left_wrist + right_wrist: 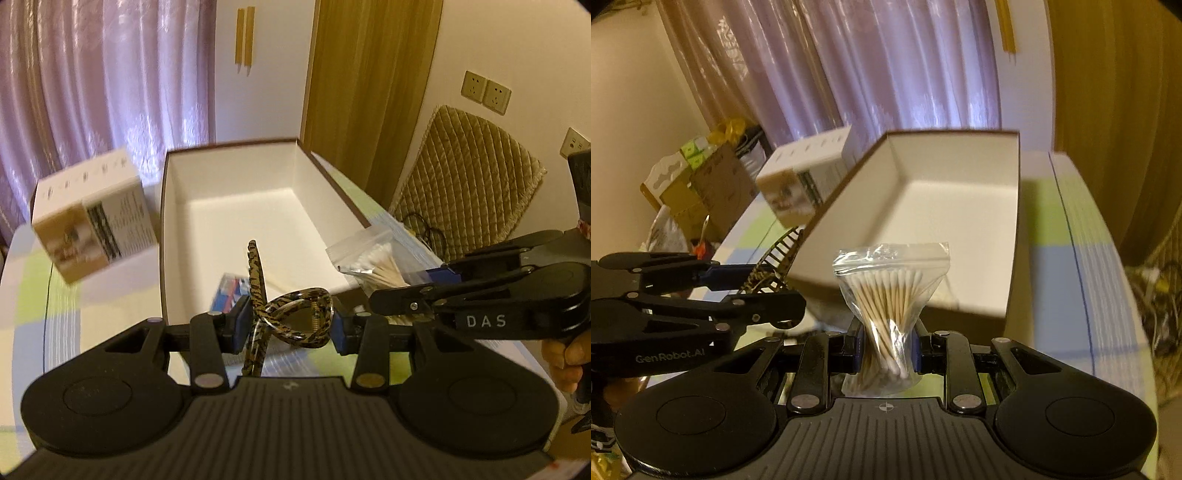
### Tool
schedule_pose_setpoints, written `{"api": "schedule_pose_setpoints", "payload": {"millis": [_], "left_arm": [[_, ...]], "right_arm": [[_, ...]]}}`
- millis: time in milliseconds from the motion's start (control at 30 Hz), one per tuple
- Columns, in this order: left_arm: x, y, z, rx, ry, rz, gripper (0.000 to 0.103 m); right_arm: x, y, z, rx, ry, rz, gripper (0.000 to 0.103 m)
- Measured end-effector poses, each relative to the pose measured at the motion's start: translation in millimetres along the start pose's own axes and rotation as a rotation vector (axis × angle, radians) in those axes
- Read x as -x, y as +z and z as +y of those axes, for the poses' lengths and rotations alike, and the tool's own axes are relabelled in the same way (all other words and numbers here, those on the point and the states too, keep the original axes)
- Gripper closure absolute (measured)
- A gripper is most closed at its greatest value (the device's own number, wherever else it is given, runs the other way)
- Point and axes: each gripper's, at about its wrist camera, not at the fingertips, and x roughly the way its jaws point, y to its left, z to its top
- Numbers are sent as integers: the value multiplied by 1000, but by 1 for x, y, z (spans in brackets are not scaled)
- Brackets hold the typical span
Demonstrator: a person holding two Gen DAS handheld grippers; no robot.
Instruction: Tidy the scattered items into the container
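The tortoiseshell hair claw (291, 317) is pinched between the left gripper (286, 325) jaws, above the near rim of the open white box (236, 206); held by its curved edge, it could twist free. The bag of cotton swabs (888, 295) is squeezed at its waist in the right gripper (886, 354), short of the box; slick plastic might slide out
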Motion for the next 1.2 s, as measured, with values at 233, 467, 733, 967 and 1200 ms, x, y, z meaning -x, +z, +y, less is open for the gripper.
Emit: {"api": "schedule_pose_setpoints", "payload": {"millis": [233,467,733,967,1200], "left_arm": [[-32,35,19,-38,-5,-6,65],[-83,58,43,-79,16,56,65],[-143,76,57,-115,1,127,65],[-181,79,61,-161,-2,171,65],[-215,77,61,-192,20,220,65]], "right_arm": [[-36,33,-13,30,-7,3,82],[-74,58,-39,33,-17,63,82],[-128,81,-53,62,-78,156,82],[-165,86,-65,83,-124,213,82],[-184,86,-67,157,-163,242,82]]}}
